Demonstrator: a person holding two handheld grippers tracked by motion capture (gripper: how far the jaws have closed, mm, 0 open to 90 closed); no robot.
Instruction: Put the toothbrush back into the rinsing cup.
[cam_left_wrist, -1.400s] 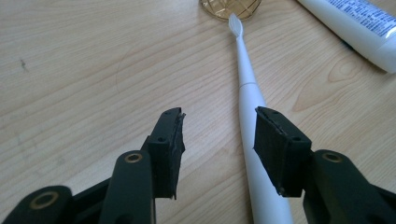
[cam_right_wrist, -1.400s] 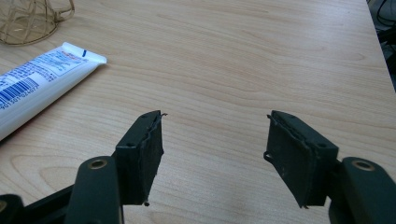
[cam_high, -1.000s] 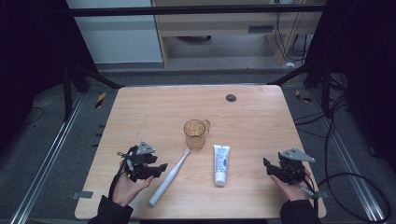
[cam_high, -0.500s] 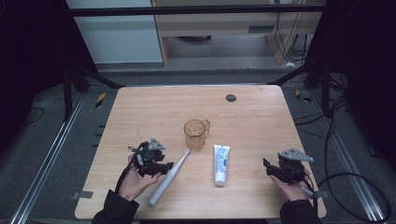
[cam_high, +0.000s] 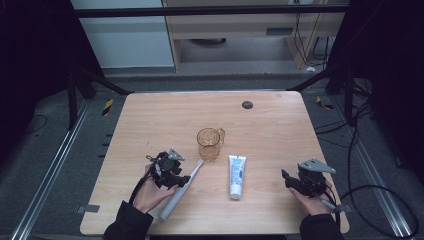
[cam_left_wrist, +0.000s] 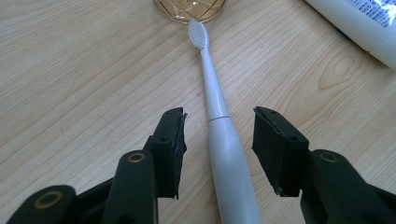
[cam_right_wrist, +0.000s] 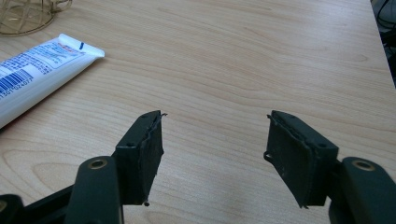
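Toothbrush (cam_high: 179, 192), white and electric, lies slantwise on the worktop (cam_high: 150, 120) in the high view, its head touching or nearly touching the foot of the amber cup (cam_high: 209, 142); your left gripper (cam_high: 170, 172) sits over its handle, a toothpaste tube (cam_high: 236, 174) lies just beside the cup on the other side, and your right gripper (cam_high: 295, 181) rests well apart near the worktop's right edge. Left gripper view: the toothbrush (cam_left_wrist: 224, 149) runs up between the two fingers (cam_left_wrist: 172, 144), which have just been closing yet stand clear of the handle on both sides, so nothing is grasped; the bristle head points at the cup (cam_left_wrist: 189, 8). Right gripper view: the fingers (cam_right_wrist: 147, 149) are spread and empty over bare wood, with the tube (cam_right_wrist: 37, 65) off to the left. Judged from this, you are at the grasp step on the toothbrush; the next move calls for closing squarely on the thick handle, centred, before any lift, since a round body may roll out of an off-centre pinch.
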